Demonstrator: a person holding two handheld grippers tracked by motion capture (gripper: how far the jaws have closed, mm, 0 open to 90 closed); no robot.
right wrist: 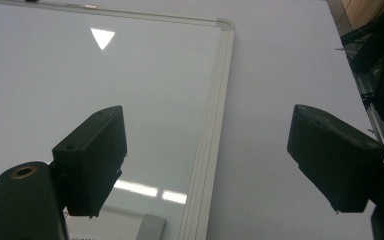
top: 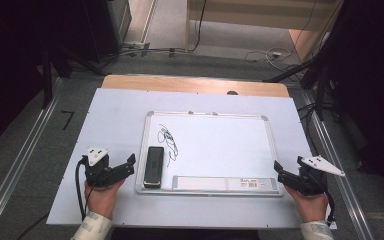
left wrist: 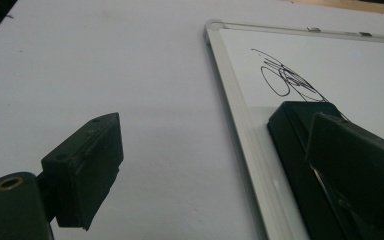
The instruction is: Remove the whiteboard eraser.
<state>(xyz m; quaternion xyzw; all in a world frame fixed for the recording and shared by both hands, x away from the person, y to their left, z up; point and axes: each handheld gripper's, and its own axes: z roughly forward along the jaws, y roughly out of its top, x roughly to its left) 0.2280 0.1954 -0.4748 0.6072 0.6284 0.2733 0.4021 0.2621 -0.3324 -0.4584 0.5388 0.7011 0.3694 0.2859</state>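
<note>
A white whiteboard point(top: 220, 145) with a silver frame lies flat in the middle of the table. A black scribble point(top: 169, 141) marks its left part, and a black eraser point(top: 154, 166) lies on the board just below and left of that scribble. My left gripper point(top: 129, 166) rests open on the table left of the board, with nothing between its fingers. In the left gripper view the eraser point(left wrist: 292, 140) sits behind the right jaw, with the scribble point(left wrist: 286, 80) beyond it. My right gripper point(top: 279, 172) is open at the board's lower right corner. The board's frame point(right wrist: 212, 130) runs between its jaws.
A grey tray point(top: 225, 183) with a label sits along the board's near edge. The board lies on a white sheet point(top: 115, 115) covering a wooden table point(top: 195, 83). Metal rails point(top: 25, 155) run along both sides, and cables point(top: 260, 54) lie on the floor beyond.
</note>
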